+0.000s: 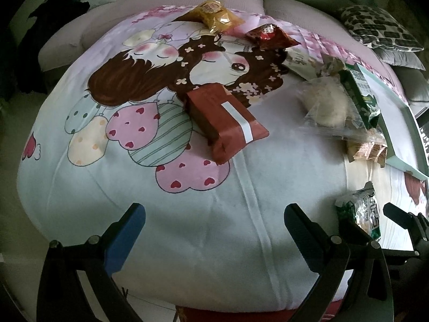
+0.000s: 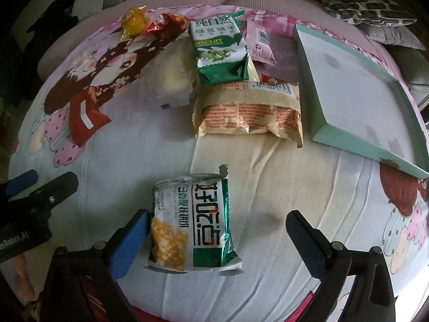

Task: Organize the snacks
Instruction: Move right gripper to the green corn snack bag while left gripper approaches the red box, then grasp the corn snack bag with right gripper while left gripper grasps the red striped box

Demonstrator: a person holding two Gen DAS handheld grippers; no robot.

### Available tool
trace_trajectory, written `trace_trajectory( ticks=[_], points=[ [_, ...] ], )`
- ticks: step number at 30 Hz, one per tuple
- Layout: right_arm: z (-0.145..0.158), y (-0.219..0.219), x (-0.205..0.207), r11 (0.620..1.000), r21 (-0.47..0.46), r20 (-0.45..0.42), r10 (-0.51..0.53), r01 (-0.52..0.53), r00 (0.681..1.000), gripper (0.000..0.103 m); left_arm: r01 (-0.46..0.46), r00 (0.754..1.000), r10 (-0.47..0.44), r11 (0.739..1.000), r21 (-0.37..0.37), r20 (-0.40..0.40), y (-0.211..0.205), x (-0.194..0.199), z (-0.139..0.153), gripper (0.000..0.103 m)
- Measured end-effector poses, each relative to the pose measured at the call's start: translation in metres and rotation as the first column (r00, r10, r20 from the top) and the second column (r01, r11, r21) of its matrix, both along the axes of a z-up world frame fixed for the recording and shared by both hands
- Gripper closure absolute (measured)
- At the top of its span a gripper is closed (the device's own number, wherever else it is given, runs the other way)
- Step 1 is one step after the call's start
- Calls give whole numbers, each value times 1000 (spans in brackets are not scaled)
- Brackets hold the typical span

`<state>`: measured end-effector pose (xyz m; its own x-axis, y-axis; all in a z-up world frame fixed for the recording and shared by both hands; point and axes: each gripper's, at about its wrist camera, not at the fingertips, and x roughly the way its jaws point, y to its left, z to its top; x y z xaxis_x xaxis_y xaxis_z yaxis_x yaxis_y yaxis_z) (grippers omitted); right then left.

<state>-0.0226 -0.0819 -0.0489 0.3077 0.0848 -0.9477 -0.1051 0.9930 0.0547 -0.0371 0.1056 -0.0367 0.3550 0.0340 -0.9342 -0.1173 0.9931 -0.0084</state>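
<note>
Snack packs lie on a cartoon-print cloth. My right gripper (image 2: 217,222) is open with a green and white snack pack (image 2: 193,222) lying between its fingers, nearer the left one. Beyond it lie a beige pack (image 2: 249,110), a green biscuit pack (image 2: 219,45), a clear bag of pale buns (image 2: 171,77), a pink pack (image 2: 260,40), a red pack (image 2: 85,118), a yellow pack (image 2: 134,22) and a dark red pack (image 2: 169,22). My left gripper (image 1: 214,214) is open and empty over bare cloth, short of the red pack (image 1: 225,118).
A shallow teal tray (image 2: 359,145) with a pale floor lies at the right, also in the left wrist view (image 1: 402,112). A sofa with a patterned cushion (image 2: 364,8) stands behind the table. My left gripper shows at the left edge of the right wrist view (image 2: 40,187).
</note>
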Motion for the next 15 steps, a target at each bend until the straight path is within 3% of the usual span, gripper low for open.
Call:
trace_trajectory(
  ticks=[4,8,12,15],
  points=[
    [0,-2,-1,1000,27,-4,6,-6,1000,15,-9,1000,9,1000,-6,4,3,3,1,0],
    [2,0,-2,999,31,5,22,-22,1000,35,-27,1000,28,999,-20,15,10,8,2,0],
    [4,-3,-3,999,54,11,7,-8,1000,47,-67,997,70,996,-57,45,18,18,7,0],
    [5,-7,-2,997,79,11,-9,8,1000,47,-75,995,79,994,-75,52,18,25,9,1]
  ],
)
